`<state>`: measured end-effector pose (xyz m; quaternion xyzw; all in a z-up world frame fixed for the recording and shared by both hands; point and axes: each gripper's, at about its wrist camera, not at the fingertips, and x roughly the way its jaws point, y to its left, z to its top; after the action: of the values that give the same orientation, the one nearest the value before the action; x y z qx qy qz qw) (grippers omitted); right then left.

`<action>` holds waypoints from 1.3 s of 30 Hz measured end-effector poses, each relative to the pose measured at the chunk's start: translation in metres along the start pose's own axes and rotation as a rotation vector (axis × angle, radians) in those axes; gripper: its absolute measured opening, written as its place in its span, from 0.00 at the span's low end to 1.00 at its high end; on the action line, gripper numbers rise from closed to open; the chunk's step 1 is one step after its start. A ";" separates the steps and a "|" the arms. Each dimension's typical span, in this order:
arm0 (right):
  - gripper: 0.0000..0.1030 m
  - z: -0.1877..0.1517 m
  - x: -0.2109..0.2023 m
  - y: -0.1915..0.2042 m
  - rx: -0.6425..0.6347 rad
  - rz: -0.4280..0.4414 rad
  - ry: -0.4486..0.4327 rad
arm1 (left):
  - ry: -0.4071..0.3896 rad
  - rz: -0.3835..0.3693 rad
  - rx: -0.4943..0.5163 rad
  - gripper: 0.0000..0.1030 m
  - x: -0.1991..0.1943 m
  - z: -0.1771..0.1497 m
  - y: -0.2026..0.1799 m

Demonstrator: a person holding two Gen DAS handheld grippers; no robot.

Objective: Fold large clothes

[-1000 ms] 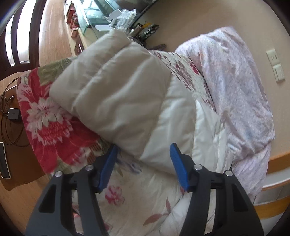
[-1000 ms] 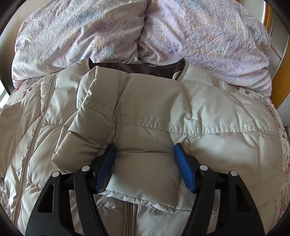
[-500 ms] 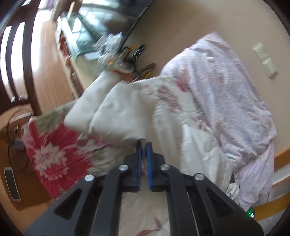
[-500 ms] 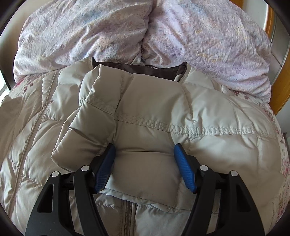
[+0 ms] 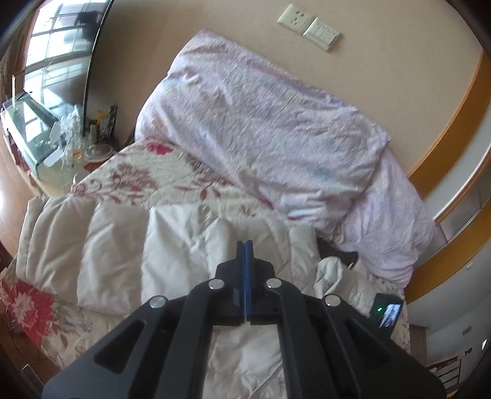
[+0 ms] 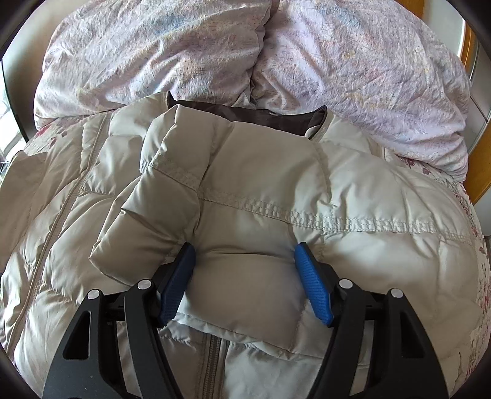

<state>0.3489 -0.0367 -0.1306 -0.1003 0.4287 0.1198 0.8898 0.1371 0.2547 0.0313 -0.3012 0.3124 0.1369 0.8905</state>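
A beige quilted down jacket (image 6: 260,190) lies spread on the bed, brown collar lining toward the pillows, with one sleeve folded across its chest. My right gripper (image 6: 244,261) is open, its blue pads resting on either side of the folded sleeve's cuff end. In the left wrist view the jacket (image 5: 172,242) lies below my left gripper (image 5: 245,245), whose blue pads are pressed together. I cannot tell whether any jacket fabric is pinched between them.
A crumpled pale pink duvet (image 6: 337,61) is heaped at the head of the bed, also in the left wrist view (image 5: 276,129). A floral bedspread (image 5: 147,184) covers the bed. A cluttered glass cabinet (image 5: 46,132) stands at the left. Wall sockets (image 5: 310,26) sit above.
My left gripper went from open beside the jacket to shut, and swung up and right over the jacket. The right gripper stayed open on the folded sleeve.
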 end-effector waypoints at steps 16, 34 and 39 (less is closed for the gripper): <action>0.68 0.001 -0.001 0.000 0.009 0.008 -0.005 | 0.175 0.341 -0.282 0.58 0.010 -0.068 0.175; 0.68 0.000 -0.002 0.000 0.013 0.012 -0.011 | 0.012 0.276 -0.533 0.06 0.017 -0.044 0.230; 0.68 0.000 -0.002 0.000 0.014 0.012 -0.011 | -0.037 0.251 -0.372 0.05 0.003 -0.009 0.168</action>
<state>0.3474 -0.0367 -0.1294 -0.0909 0.4253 0.1227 0.8921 0.0626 0.3805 -0.0527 -0.4163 0.3006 0.3075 0.8011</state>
